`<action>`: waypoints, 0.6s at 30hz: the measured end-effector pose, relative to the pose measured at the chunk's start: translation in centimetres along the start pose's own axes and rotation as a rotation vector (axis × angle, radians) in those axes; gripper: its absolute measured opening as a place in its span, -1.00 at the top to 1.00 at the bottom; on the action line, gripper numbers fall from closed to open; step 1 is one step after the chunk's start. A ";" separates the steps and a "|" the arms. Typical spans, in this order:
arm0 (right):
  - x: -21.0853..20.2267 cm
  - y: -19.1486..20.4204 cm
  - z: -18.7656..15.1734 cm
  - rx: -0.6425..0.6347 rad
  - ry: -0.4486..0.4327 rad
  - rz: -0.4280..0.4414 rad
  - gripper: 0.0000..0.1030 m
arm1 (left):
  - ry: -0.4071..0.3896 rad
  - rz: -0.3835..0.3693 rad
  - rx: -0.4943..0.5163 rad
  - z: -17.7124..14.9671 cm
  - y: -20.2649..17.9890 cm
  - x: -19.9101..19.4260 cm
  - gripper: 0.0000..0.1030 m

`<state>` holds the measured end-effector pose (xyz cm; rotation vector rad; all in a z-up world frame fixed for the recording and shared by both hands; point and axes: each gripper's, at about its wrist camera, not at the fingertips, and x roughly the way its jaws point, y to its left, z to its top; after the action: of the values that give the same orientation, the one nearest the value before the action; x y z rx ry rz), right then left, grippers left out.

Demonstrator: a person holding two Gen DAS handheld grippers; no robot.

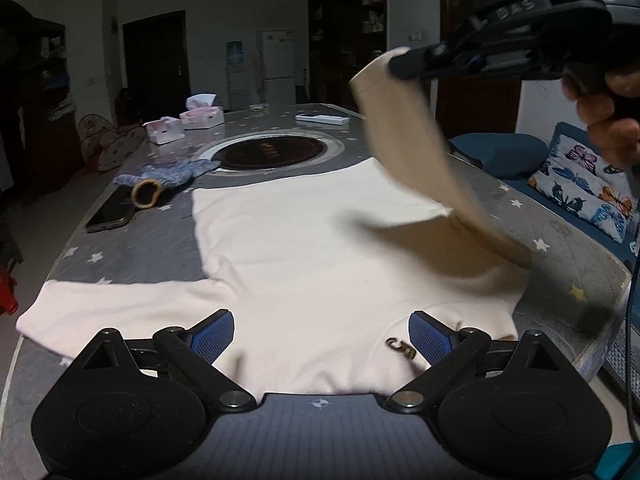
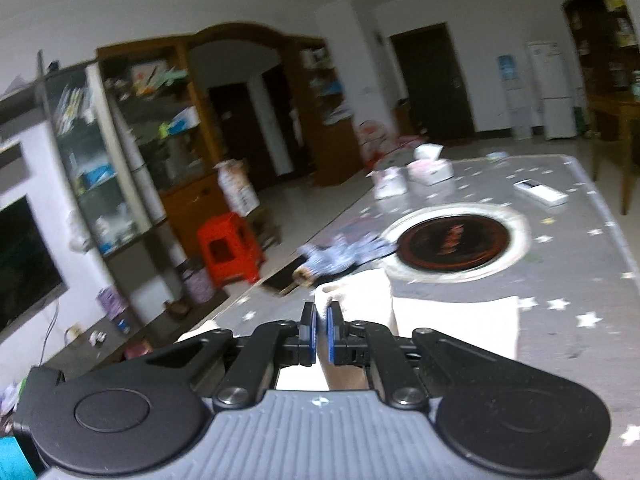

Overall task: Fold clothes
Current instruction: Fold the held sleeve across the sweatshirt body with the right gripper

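Observation:
A cream long-sleeved shirt [image 1: 304, 248] lies flat on the grey star-patterned table [image 1: 132, 248], collar end near me, with a small brown mark by the neck. Its left sleeve [image 1: 116, 304] stretches out sideways. My left gripper [image 1: 322, 336] is open and empty, low over the collar area. My right gripper [image 1: 396, 65] is shut on the cuff of the right sleeve [image 1: 412, 140] and holds it high above the shirt body. In the right wrist view the closed gripper [image 2: 321, 330] pinches the cream cuff [image 2: 356, 292], with the shirt's hem [image 2: 460, 320] below.
A round dark hotplate [image 1: 270, 154] is set in the table's middle. A blue knitted glove [image 1: 168, 174] and a black phone [image 1: 112, 210] lie left of the shirt. Pink tissue boxes [image 1: 202, 116] and a white remote [image 1: 322, 119] are at the far end. A sofa cushion [image 1: 580, 188] sits right.

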<state>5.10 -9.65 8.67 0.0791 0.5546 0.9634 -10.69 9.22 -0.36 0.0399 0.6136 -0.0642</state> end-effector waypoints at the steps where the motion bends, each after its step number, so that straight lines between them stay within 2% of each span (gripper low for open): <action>1: 0.7 0.4 -0.2 -0.005 0.016 0.010 0.91 | 0.000 0.003 -0.005 -0.1 0.2 -0.1 -0.87; 11: 5.6 4.6 -4.2 -0.102 0.230 0.088 0.88 | -0.007 0.036 -0.047 -0.7 1.8 -0.8 -0.87; 14: 5.6 4.8 -4.8 -0.104 0.251 0.100 0.75 | -0.010 0.041 -0.051 -0.7 2.0 -0.9 -0.87; 15: 5.5 4.8 -4.8 -0.101 0.251 0.104 0.64 | -0.011 0.042 -0.051 -0.6 2.0 -0.9 -0.87; 18: 4.7 4.0 -4.6 -0.102 0.244 0.091 0.63 | -0.015 0.044 -0.050 -0.3 2.0 -0.8 -0.87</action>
<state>1.89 -4.43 4.00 -0.1073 0.7296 1.0965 -11.43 11.24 -0.11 0.0042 0.5984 -0.0060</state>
